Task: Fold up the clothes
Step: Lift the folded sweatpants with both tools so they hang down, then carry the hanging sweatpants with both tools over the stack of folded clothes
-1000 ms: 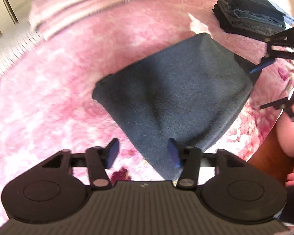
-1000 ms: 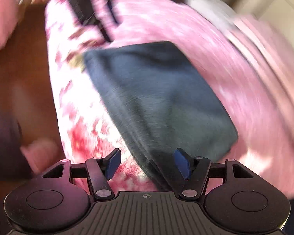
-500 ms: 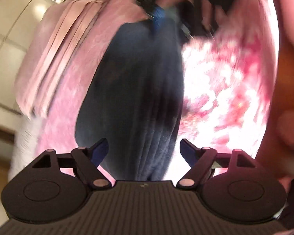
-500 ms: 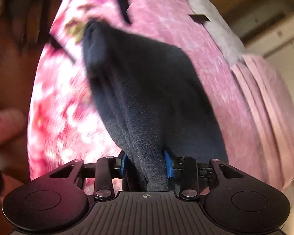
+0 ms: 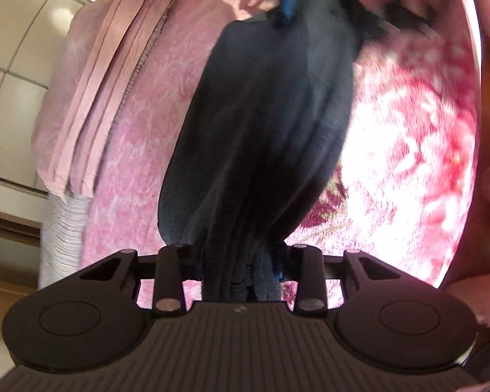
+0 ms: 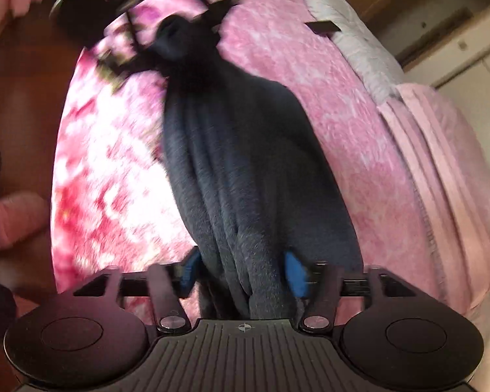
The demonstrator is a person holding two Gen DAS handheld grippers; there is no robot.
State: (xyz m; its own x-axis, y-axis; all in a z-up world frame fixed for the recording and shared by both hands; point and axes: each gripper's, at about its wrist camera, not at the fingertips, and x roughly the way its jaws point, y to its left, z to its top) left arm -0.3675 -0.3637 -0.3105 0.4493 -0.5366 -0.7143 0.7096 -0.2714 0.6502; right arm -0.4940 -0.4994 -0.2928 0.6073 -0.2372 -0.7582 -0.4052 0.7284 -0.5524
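The dark garment (image 5: 264,124) is clamped at opposite ends, bunched between the jaws of the left gripper (image 5: 241,271) and the right gripper (image 6: 243,271), hanging above the pink bed (image 6: 310,75). Both ends should be kept level and taut while it is carried.

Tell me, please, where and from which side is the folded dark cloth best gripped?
Grip the dark blue folded cloth at its two short ends, one gripper from each side, fingers straddling all bunched layers. It hangs stretched between the left gripper and right gripper, so end grips probably keep the stacked folds together.
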